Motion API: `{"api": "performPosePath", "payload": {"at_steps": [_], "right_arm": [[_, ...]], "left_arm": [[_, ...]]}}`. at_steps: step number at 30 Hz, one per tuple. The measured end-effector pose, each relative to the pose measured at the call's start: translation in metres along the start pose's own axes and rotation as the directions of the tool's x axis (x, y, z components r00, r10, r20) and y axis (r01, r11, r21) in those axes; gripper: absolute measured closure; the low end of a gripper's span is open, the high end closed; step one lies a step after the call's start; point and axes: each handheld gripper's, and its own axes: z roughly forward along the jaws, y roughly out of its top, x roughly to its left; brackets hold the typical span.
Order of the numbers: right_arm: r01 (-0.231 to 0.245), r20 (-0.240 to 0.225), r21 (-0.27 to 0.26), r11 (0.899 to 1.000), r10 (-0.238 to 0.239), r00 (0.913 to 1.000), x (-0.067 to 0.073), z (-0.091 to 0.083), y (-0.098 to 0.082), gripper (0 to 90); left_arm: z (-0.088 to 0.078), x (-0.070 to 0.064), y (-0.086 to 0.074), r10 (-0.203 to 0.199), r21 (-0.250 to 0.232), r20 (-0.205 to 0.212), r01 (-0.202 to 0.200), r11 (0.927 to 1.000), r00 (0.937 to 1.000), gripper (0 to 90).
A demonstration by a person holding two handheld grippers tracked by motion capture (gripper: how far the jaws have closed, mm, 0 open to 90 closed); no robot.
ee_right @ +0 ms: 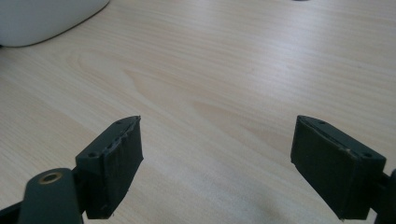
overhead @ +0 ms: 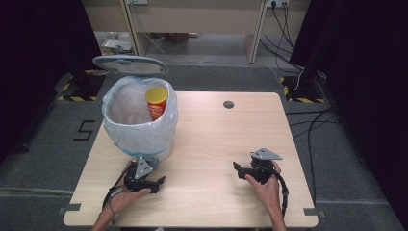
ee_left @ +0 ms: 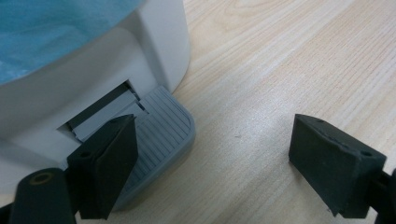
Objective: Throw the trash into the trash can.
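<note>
My left gripper point(overhead: 155, 182) sits low near the table's near-left corner, jaws spread wide with nothing between them; in the left gripper view one jaw hangs right over the grey pedal point(ee_left: 161, 135) at the foot of the bin point(overhead: 139, 139), though I cannot tell if it touches. My right gripper point(overhead: 239, 169) rests toward the near-right edge, also released and empty, over bare table point(ee_right: 224, 84). The bin stands at the far-left part of the table, lid point(overhead: 130, 64) up, its bag point(overhead: 127, 103) folded over the rim, and a can point(overhead: 156, 102) stands inside against the right wall. I judge the risk lies at the pedal: the bin looks light, so if my jaw bears on it off-centre the bin may skid or tip, and letting it spring up would drop the lid.
</note>
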Motion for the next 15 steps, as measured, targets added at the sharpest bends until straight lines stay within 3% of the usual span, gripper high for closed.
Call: {"api": "performPosePath", "payload": {"at_steps": [4,15], "right_arm": [[-0.019,0.004,0.027,0.999,0.019,0.9998,0.001,0.001,-0.007,16.4],[-0.016,0.015,0.081,0.997,0.015,0.9998,0.0,0.003,-0.019,16.4]], "left_arm": [[0.0,0.0,0.0,0.001,0.0,0.0,-0.001,1.0,1.0,14.6],[0.0,0.0,0.0,0.0,-0.001,0.001,0.0,1.0,1.0,14.5]]}}
